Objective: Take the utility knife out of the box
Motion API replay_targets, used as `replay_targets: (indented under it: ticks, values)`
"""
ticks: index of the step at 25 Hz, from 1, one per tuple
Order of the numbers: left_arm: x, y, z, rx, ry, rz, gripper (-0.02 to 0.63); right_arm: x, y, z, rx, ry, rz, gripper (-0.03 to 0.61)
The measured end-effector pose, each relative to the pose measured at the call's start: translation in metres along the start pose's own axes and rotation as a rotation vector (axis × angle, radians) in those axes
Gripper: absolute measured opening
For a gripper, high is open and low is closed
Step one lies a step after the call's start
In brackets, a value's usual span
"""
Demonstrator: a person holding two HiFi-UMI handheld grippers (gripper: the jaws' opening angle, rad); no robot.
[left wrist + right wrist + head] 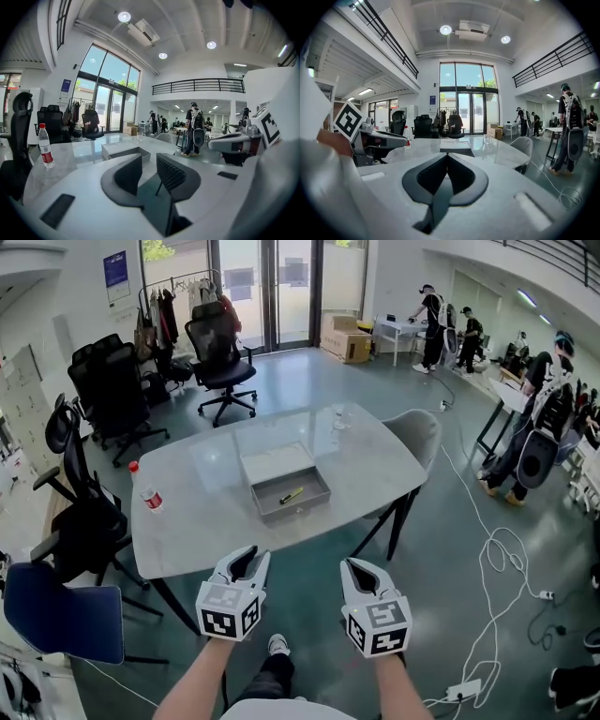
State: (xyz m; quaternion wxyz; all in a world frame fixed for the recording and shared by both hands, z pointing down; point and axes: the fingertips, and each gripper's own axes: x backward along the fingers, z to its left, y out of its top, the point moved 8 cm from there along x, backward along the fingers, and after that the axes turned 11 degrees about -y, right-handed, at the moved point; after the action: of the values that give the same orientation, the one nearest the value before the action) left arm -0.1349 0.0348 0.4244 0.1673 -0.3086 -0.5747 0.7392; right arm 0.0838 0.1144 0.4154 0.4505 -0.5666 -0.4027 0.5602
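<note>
A yellow and black utility knife [292, 494] lies inside an open grey box [265, 503] in the middle of the pale table [187, 521]. Both grippers hover short of the table's near edge, pointing at the box. My left gripper [248, 556] [149, 163] is open a little, with nothing between its pads. My right gripper [357, 564] [447, 157] is shut, tips touching, and empty. The box [125, 152] [457, 151] shows ahead in both gripper views; the knife is hidden there by the box wall.
A water bottle with a red label [148, 492] [45, 146] stands on the table's left side and a clear glass [341, 418] at its far edge. Office chairs [80, 521] crowd the left, a grey chair [417, 437] the right. Cables [497, 587] lie on the floor; people stand at the back right.
</note>
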Motion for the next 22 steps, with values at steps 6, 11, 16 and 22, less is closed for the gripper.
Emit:
replay_targets:
  ticks: [6, 11, 16, 22]
  values:
    - [-0.027, 0.014, 0.033, 0.011, -0.013, 0.007, 0.102, -0.044, 0.018, -0.005, 0.000, -0.009, 0.005, 0.005]
    - [-0.053, 0.026, 0.064, 0.023, -0.033, 0.018, 0.129, -0.082, 0.033, -0.006, 0.002, -0.018, 0.011, 0.005]
    - [-0.079, 0.036, 0.092, 0.031, -0.057, 0.031, 0.150, -0.115, 0.046, -0.009, 0.002, -0.033, 0.018, 0.005]
    - [-0.106, 0.045, 0.119, 0.037, -0.090, 0.058, 0.187, -0.152, 0.059, -0.013, -0.002, -0.048, 0.028, 0.005]
